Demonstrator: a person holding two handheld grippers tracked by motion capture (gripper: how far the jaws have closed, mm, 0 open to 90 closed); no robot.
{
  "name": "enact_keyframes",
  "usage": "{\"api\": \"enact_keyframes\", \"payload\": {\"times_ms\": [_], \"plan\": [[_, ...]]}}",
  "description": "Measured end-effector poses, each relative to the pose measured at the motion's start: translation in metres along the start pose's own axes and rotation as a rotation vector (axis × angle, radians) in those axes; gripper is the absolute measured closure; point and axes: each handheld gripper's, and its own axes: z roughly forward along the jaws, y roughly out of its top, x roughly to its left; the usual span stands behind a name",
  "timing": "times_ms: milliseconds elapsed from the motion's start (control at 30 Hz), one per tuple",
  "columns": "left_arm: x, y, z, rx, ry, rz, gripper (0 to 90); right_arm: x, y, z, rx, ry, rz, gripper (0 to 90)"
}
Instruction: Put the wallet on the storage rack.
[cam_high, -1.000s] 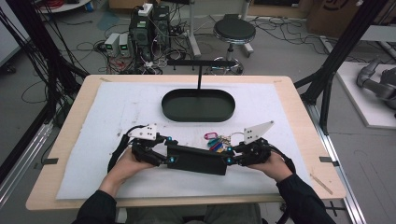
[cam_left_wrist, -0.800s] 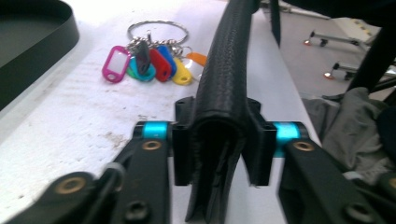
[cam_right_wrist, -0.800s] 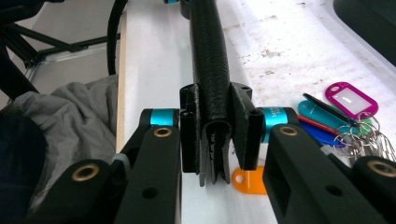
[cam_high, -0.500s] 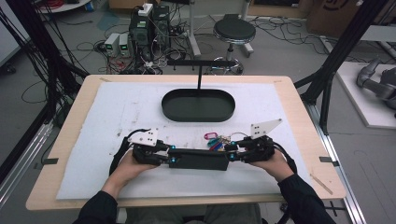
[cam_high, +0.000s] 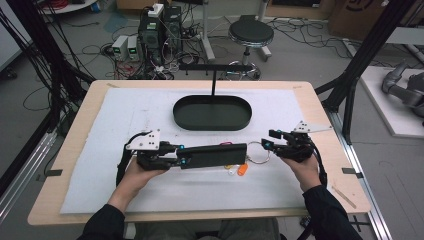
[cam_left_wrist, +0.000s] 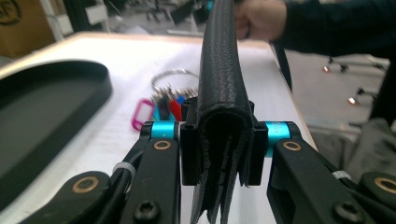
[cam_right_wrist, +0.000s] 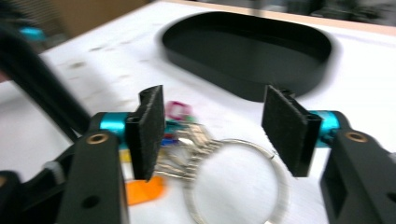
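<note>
While the wallet (cam_high: 214, 155) hides some tags, the key ring (cam_right_wrist: 233, 179) blurs

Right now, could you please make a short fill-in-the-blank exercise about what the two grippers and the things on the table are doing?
1. The left gripper is shut on a black leather ____.
2. The jaws of the right gripper stand ____, above a key ring.
3. The colored key tags lie on the white mat, not in the oval black ____ behind them.

Missing words: wallet; open; tray
</note>
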Motion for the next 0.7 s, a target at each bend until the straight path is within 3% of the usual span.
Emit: {"api": "enact_keyframes", "payload": {"times_ms": [133,267,433,700], "plan": [[0.003,0.008,-0.001,-0.023,0.068,-0.005,74.0,-0.011,-0.004,-0.007,-0.008,-0.105,0.032,36.8],[0.008,0.014,-0.001,-0.022,0.123,0.0,74.0,-0.017,-0.007,-0.01,-0.004,-0.161,0.056,35.0],[0.015,0.021,0.001,0.009,0.196,0.01,74.0,-0.022,-0.01,-0.01,0.01,-0.195,0.073,34.6],[0.029,0.031,0.008,0.015,0.284,0.034,74.0,-0.024,-0.011,-0.007,0.029,-0.22,0.063,34.1]]}}
